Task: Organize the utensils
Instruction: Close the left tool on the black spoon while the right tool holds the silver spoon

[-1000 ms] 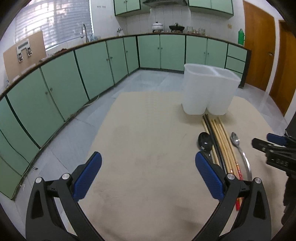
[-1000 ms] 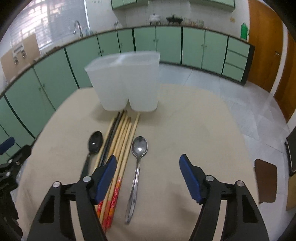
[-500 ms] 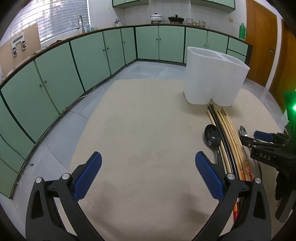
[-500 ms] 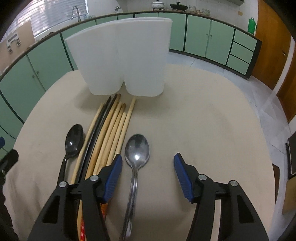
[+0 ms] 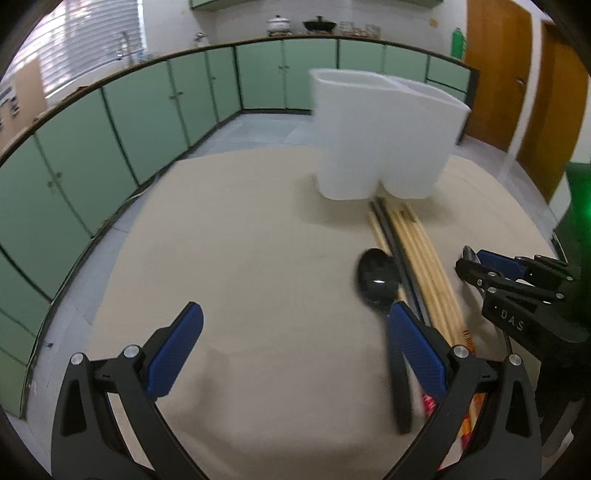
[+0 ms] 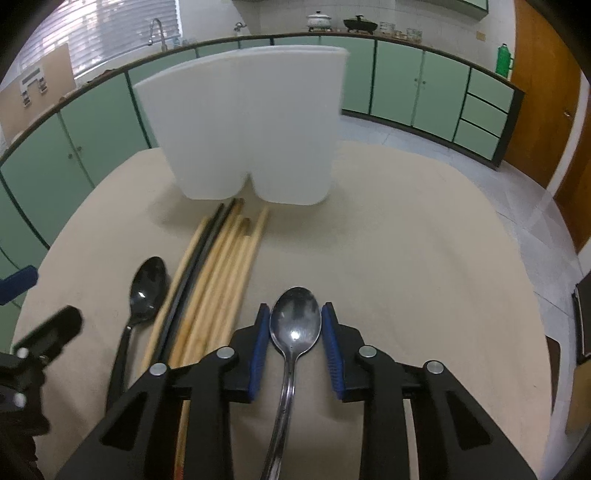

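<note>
Steel spoon (image 6: 295,325) between nearly closed right tool (image 6: 295,347); left tool (image 5: 295,354) wide, empty.

Left claw (image 5: 295,345), right claw (image 6: 295,347): black frames, blue ribbed pads, silver screws; "DAS" lettering.

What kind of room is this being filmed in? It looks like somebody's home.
Most likely a home kitchen. Green cabinets run under a long counter along the walls, a sink tap stands by the window, and cooking pots sit on the counter. Spoons and chopsticks lie on the beige-covered table.
</note>
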Motion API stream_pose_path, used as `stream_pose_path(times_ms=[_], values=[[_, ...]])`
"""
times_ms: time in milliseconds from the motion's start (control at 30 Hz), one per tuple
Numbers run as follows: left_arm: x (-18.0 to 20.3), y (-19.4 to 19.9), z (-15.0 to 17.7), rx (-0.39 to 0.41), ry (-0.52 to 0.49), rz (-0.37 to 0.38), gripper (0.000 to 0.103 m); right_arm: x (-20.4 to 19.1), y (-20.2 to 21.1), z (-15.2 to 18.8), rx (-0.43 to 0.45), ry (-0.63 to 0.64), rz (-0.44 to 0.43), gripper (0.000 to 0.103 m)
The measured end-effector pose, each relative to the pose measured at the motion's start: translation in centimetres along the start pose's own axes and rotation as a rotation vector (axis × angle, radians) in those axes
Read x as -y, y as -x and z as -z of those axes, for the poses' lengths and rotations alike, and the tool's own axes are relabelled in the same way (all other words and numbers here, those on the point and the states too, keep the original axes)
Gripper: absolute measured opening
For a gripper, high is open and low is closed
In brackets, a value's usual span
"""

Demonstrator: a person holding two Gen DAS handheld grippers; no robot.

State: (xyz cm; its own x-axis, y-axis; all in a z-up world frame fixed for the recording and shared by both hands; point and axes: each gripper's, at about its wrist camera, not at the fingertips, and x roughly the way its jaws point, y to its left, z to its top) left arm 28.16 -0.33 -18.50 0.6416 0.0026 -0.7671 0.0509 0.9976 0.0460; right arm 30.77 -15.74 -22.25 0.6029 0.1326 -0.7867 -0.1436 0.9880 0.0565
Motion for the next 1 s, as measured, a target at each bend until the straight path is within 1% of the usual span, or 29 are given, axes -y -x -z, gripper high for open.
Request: stream_pose_path(times_ms=[167,267,367,467,533,600,700,833,967,1000], values=[[1.8,-2.7,0.0,-0.07,-0.027,0.017,0.098,1.1,-0.1,-0.4,0.004,-0.033,-0.016,0.028],[2.2,-4.1,0.2,-0.11,-0.025,0.009,0.098,0.5,-0.2,-0.1,0.012,-0.036,-0.012,0.028],[2.3,-4.5,0.0,-0.108,-0.002,0.019,0.098,0.5,-0.4,0.1,0.018,-0.054,-0.018,0.029],[2.7,-4.9,-0.3,-0.107,-0.008,0.016,0.099,0.9,-0.4,0.9,0.023,-0.058,-0.019,0.029],[2.1,-4.7,-0.2,-0.094,-0.019,-0.014,0.099,1.1,-0.3,1.1,0.025,-0.057,-0.02,0.029],[1.4,-4.5,-0.2,-0.085,-0.01,-0.042,0.099,1.2,-0.2,1.3,0.024,-0.055,-0.021,0.029],[0.4,-4.6,-0.2,-0.093,0.018,-0.016,0.099,1.2,-0.2,1.5,0.025,-0.049,-0.019,0.029],[0.6,-4.5,-0.8,-0.096,0.025,0.019,0.098,0.7,-0.4,1.2,0.012,-0.037,-0.007,0.029],[1.5,-4.7,-1.9,-0.084,0.031,0.016,0.098,0.9,-0.4,0.8,-0.007,-0.051,-0.024,0.03],[0.8,-4.8,-2.3,-0.084,0.031,0.017,0.098,1.0,-0.5,0.7,-0.012,-0.052,-0.028,0.03]])
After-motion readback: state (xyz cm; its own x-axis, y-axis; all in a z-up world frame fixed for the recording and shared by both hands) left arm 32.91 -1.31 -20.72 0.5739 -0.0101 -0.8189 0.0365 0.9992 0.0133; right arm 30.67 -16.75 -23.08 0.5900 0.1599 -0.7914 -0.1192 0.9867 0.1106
